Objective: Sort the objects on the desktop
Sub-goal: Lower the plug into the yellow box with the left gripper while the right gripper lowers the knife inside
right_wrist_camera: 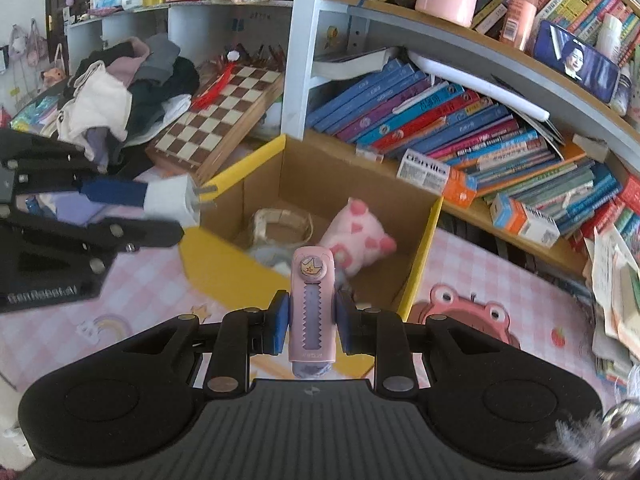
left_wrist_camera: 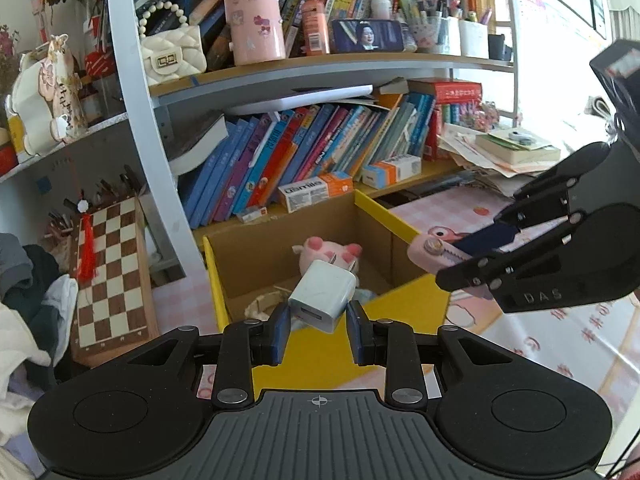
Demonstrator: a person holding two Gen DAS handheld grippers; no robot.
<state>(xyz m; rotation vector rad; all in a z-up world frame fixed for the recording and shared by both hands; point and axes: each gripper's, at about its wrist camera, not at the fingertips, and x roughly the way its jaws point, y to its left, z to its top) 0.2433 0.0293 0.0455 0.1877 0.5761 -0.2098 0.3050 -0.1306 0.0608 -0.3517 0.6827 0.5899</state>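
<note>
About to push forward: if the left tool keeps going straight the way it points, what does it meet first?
Likely the open cardboard box: the left tool, holding the white charger, aims into it, toward the pink plush. Depth is uncertain.

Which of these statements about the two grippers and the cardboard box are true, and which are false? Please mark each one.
1. The left gripper holds a white charger. True.
2. The right gripper is empty. False: it grips a pink utility knife.
3. A pink plush toy lies in the cardboard box. True.
4. The box is empty. False: it holds several things.
</note>
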